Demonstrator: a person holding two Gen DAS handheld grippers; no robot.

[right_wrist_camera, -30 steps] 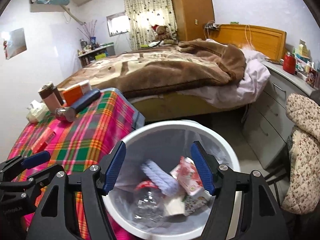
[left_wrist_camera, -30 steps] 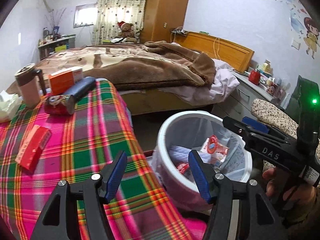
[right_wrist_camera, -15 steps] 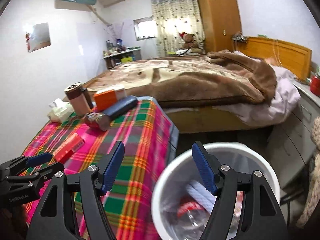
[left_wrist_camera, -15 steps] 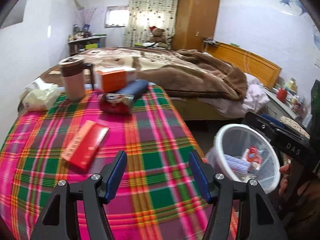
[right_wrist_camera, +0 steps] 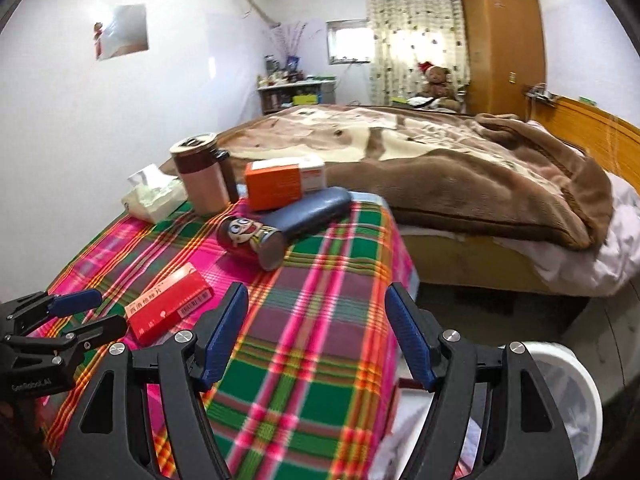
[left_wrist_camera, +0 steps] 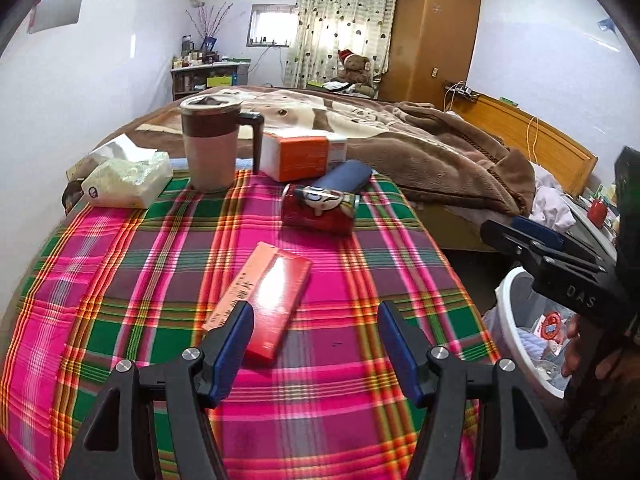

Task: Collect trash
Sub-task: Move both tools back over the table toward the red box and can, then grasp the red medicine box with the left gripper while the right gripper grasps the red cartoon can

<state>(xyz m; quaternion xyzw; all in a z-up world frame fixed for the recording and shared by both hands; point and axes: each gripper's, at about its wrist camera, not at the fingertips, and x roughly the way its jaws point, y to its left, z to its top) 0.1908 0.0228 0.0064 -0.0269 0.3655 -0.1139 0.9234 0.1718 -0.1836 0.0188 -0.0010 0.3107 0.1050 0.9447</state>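
Note:
A flat red box [left_wrist_camera: 266, 298] [right_wrist_camera: 170, 306] lies on the plaid tablecloth [left_wrist_camera: 120, 280] just ahead of my left gripper [left_wrist_camera: 314, 322], which is open and empty above the cloth. A red cartoon can [left_wrist_camera: 318, 209] [right_wrist_camera: 250, 240] lies on its side further back. My right gripper [right_wrist_camera: 318, 318] is open and empty over the table's right edge; it shows in the left wrist view [left_wrist_camera: 552, 258]. The white trash bin [left_wrist_camera: 520, 336] [right_wrist_camera: 576, 384], holding wrappers and a bottle, stands on the floor at the table's right.
A lidded mug [left_wrist_camera: 212, 144], an orange box [left_wrist_camera: 300, 154], a dark blue case [left_wrist_camera: 346, 176] and a tissue pack [left_wrist_camera: 128, 180] stand at the table's far end. A bed with a brown blanket [left_wrist_camera: 420, 148] lies beyond, and a wardrobe [left_wrist_camera: 432, 32] stands behind.
Both grippers have swung left, from over the trash bin to over the table. The red box now lies close to my left gripper. Both stay open and empty.

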